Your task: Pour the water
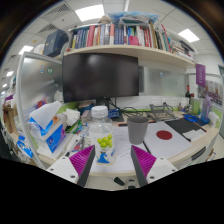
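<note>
Magenta pads (pixel 84 160) are seen spread wide on the gripper (pixel 113 163), nothing held or touched between them; a clear bottle (pixel 100 130) with a white cap is seen just ahead of the fingers on a cluttered desk (pixel 170 140), a grey cup (pixel 137 128) standing just beside it; a dark monitor (pixel 99 77) is set behind them, under a shelf of books (pixel 120 37); no pouring is judged to have been begun, the bottle not yet grasped; gripping, lifting and tipping toward the cup are all left.
</note>
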`<state>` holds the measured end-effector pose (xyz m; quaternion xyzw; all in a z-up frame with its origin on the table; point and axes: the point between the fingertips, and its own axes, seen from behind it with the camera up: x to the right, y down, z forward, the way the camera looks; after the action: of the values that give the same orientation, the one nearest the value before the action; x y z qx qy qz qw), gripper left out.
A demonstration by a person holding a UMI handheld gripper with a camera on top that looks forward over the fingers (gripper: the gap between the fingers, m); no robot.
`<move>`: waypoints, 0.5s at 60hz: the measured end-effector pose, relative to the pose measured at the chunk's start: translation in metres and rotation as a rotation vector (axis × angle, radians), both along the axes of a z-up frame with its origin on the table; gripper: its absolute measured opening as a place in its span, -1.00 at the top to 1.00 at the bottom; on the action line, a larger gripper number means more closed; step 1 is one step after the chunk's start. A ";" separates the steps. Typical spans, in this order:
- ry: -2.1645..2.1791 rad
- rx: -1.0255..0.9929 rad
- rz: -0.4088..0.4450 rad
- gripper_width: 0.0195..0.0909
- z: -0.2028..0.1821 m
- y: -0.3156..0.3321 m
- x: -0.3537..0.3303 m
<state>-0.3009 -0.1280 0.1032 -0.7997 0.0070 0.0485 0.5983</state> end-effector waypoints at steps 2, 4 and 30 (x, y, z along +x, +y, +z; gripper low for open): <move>0.007 0.004 0.003 -0.48 -0.002 0.011 -0.005; 0.012 0.009 0.009 -0.48 -0.003 0.021 -0.006; -0.120 0.028 -0.077 -0.38 -0.024 0.130 0.011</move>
<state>-0.2895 0.0020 0.0797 -0.7918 0.0013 -0.0224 0.6104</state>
